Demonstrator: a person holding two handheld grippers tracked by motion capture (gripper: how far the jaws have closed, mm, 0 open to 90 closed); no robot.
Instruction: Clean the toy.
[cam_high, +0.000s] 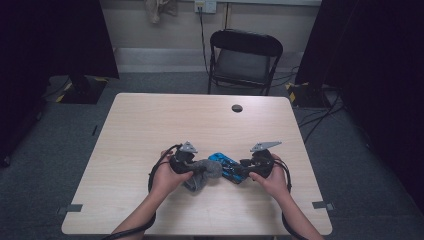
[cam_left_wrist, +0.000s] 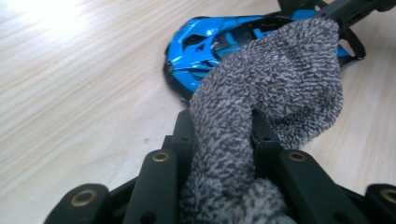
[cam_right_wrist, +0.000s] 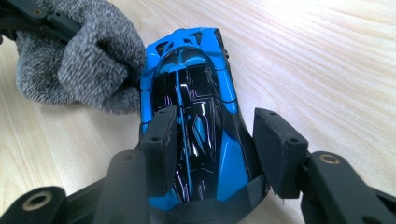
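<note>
Left hand (cam_high: 167, 177) holds the left tool (cam_high: 197, 167) low over the near half of the desk (cam_high: 150, 125), pointing toward the right. In the left gripper view its jaws are clamped on a grey knitted cloth (cam_left_wrist: 266, 107): the fabric is pinched into a narrow neck between the pads, bulges out past the tips in a rounded wad, and bunches up behind them toward the tool body. From above, the rest of the cloth (cam_high: 202, 175) hangs down to the desk just under this tool. The wad beyond the tips rests against the side of a blue toy car (cam_left_wrist: 205, 44) that has black windows; whether it presses or only touches, I cannot tell. The car (cam_high: 227, 167) lies between the two tools, on the desk. Right tool (cam_high: 245, 169), in the right hand (cam_high: 272, 180), points left at it. In the right gripper view the car (cam_right_wrist: 194, 116) runs lengthwise away from the tool, one end tucked between the jaws. The left pad lies against the car's side; the right pad looks close to the other side, with the contact hard to make out. The cloth (cam_right_wrist: 79, 60) sits just beyond and left of this tool's tips, at the car's far end.
</note>
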